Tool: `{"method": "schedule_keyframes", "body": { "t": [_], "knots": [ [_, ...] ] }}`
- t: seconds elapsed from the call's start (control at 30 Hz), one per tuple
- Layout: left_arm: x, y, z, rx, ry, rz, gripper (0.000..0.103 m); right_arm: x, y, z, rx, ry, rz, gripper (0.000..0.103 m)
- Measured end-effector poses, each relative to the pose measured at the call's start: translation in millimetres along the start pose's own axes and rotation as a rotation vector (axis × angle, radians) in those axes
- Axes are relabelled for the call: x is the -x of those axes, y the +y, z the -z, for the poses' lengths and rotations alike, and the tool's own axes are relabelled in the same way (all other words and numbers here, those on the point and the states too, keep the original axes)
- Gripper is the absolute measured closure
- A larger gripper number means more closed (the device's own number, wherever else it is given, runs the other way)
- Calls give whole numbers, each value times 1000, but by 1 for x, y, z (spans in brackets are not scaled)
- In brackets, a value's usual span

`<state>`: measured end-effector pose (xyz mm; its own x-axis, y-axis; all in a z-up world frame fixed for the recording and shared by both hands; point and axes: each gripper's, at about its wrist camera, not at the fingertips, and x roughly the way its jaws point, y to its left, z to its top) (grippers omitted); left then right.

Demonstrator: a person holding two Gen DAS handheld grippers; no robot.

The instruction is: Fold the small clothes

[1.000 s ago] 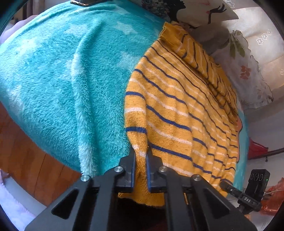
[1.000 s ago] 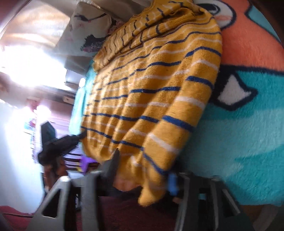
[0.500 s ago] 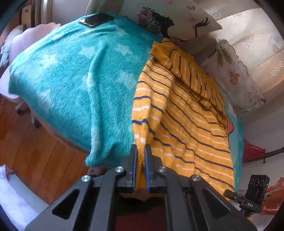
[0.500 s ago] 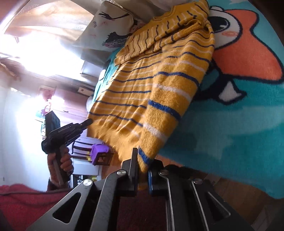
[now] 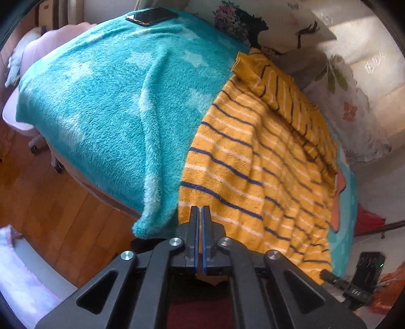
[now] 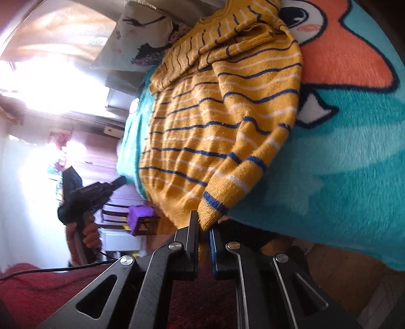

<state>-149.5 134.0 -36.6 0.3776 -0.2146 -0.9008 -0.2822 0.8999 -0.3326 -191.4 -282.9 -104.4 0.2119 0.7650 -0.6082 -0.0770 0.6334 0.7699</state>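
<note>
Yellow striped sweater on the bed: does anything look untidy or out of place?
The yellow striped sweater hangs over the teal blanket's near edge, rumpled, with its top bunched against the pillow. A phone lies on the blanket's far corner.

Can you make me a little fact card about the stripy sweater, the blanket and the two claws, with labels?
Sweater: yellow sweater with blue and white stripes, spread on the blanket, sleeves folded across the top
Blanket: fluffy teal blanket with an orange cartoon picture
Left claw: left claw shut, pinching the sweater's bottom edge
Right claw: right claw shut on the sweater's other bottom corner
Phone: dark phone lying at the blanket's far end
Pillow: printed pillow beyond the sweater
Floor: wooden floor beside the bed
</note>
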Motion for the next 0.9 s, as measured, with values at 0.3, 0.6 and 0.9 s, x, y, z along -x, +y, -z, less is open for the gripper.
{"method": "schedule_keyframes", "body": {
  "t": [0.3, 0.6, 0.9],
  "knots": [
    [-46, 7, 0, -88, 44, -59, 52, -23, -7, -11, -10, 77, 56, 94],
    [-36, 3, 3, -91, 50, 22, 67, -41, -15, -15, -29, 122, 95, 56],
    [-33, -13, -2, -116, 24, 72, 85, -35, -19, -5, -7, 133, 117, 54]
  ]
}}
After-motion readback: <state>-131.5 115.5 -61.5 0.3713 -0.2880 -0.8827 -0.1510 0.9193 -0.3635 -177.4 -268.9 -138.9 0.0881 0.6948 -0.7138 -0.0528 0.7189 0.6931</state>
